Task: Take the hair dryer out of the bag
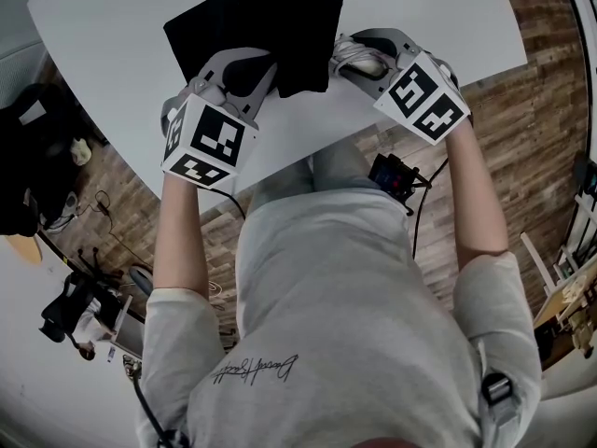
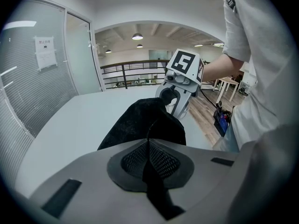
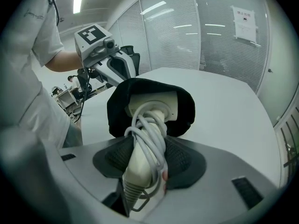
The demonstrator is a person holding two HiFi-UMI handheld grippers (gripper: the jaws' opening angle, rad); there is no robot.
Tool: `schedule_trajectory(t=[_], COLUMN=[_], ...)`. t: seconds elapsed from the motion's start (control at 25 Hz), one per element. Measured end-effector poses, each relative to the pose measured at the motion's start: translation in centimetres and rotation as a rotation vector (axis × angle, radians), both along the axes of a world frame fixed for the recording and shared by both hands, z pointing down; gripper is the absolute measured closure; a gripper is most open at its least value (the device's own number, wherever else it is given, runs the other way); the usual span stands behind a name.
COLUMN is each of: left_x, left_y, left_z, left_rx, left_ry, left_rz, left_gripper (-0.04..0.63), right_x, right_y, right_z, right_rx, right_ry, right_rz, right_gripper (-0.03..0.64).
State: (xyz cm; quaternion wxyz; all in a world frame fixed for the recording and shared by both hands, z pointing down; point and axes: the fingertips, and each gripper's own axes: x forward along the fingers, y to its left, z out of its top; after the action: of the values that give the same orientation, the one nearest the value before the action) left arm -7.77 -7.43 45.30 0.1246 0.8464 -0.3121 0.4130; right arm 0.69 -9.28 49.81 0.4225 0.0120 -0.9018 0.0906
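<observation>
**Pull the Dryer Out While the Bag Is Held**

The big white table (image 1: 112, 26) lies under both grippers. The black bag (image 1: 261, 26) rests on it, just ahead of the left gripper (image 1: 244, 77). That gripper is closed on a pinch of the bag's cloth. The right gripper (image 1: 362, 63) is closed around the handle of the hair dryer (image 3: 142, 148). The white cord (image 3: 149, 120) wound on the handle is squeezed in too. The dryer's head sits just past the right gripper's tips, inside the bag's open mouth. So the dryer looks only partly out.

To do this step well, I think the left gripper should hold the cloth tight and stay put. The right gripper should pull straight back from the bag's mouth, slow and steady. If the cloth slips, the bag may just slide along with the dryer. The cord loops could catch on the bag's edge, so they need watching.

The head view shows both grippers side by side and the whole bag. There the dryer is only a small pale bit at the right gripper's tips. The right gripper view shows the dryer's head in the bag and the cord loops. The left gripper view shows the thin fold of cloth between its pads, but hardly any dryer.
</observation>
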Motion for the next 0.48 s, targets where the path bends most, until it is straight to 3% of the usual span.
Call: schedule_trajectory(t=[0.48], left_x=[0.0], left_y=[-0.2], left_z=[-0.1], left_rx=[0.014], left_ry=[-0.020], left_rz=[-0.014], left_gripper=[0.575], right_x=[1.7], right_y=[0.5], right_z=[-0.1], right_rx=[-0.016], right_ry=[0.003], right_rz=[0.044], right_gripper=[0.394])
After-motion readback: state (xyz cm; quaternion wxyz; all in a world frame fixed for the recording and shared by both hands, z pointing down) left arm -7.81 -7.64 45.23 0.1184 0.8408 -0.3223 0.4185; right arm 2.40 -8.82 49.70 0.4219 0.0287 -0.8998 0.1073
